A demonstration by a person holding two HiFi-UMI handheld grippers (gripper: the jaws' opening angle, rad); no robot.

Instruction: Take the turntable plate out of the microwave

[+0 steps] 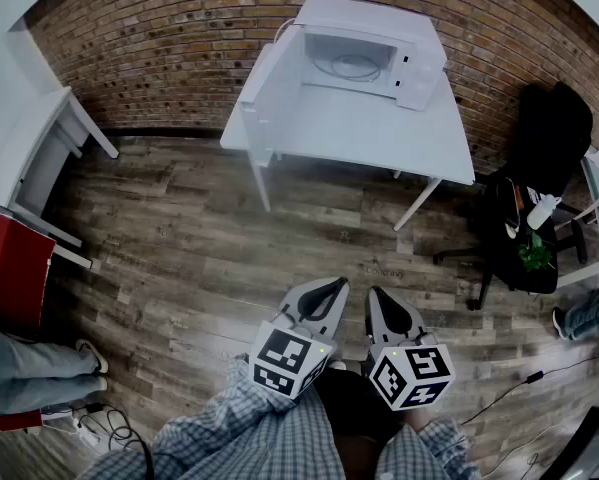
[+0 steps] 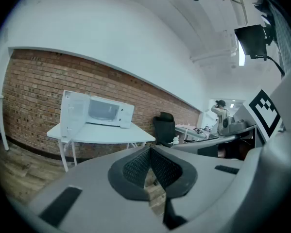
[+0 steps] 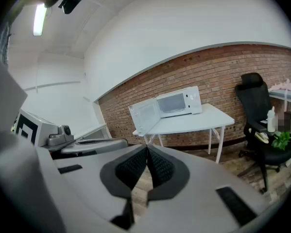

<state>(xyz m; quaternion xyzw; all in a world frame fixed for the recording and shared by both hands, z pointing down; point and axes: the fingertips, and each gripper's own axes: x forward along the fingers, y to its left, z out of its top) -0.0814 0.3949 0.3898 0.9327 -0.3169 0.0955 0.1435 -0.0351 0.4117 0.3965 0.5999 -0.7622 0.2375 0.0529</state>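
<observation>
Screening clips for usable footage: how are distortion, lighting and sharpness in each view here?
Head view: strong fisheye bows the brick wall; even light, white microwave washed out. Left gripper view: dark round vignette, ceiling light glares upper right, left tool close and soft. Right gripper view: same vignette, ceiling lamp glares upper left.

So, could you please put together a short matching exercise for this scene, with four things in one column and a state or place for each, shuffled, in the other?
Things:
1. microwave door
2. left gripper
3. office chair
4. table

States or places:
A. black, standing to the right of the table in the head view
B. swung open
C. white, bearing the microwave
D. shut, with nothing between its jaws

Right pairs: 1-B, 2-D, 3-A, 4-C.
</observation>
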